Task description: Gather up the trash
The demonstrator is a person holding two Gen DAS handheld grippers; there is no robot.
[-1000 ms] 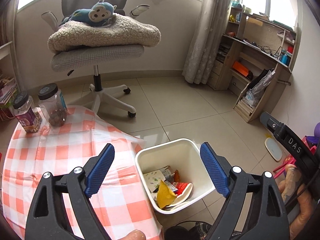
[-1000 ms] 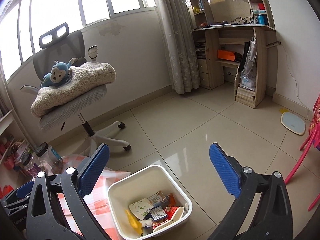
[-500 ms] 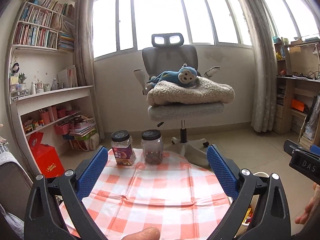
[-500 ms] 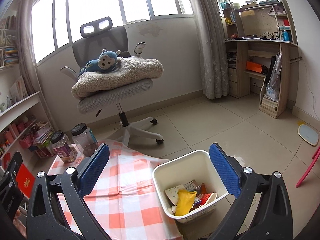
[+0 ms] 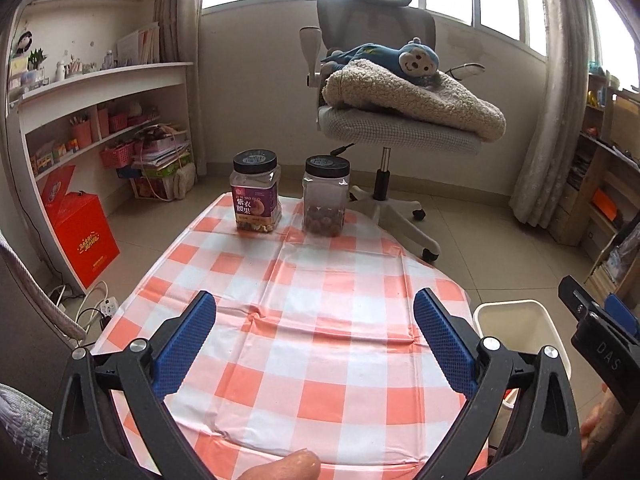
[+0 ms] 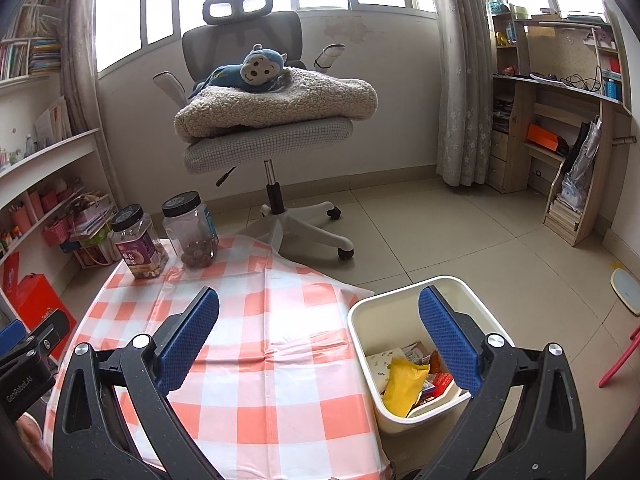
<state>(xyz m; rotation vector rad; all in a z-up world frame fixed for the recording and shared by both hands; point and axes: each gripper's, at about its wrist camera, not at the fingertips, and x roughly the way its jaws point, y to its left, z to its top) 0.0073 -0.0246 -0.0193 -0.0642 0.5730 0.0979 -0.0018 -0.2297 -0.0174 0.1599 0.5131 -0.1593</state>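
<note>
Trash [image 6: 405, 385] piled in white bin [image 6: 362, 336], under right gripper [image 6: 318, 338]'s right finger; both left gripper [image 5: 315, 342] and right spread wide, empty, over checkered tablecloth [image 5: 304, 280].

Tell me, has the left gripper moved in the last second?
Yes. A second ago it pointed down at the white bin; now the left gripper faces the checkered table, with the bin off at the right edge.
</note>
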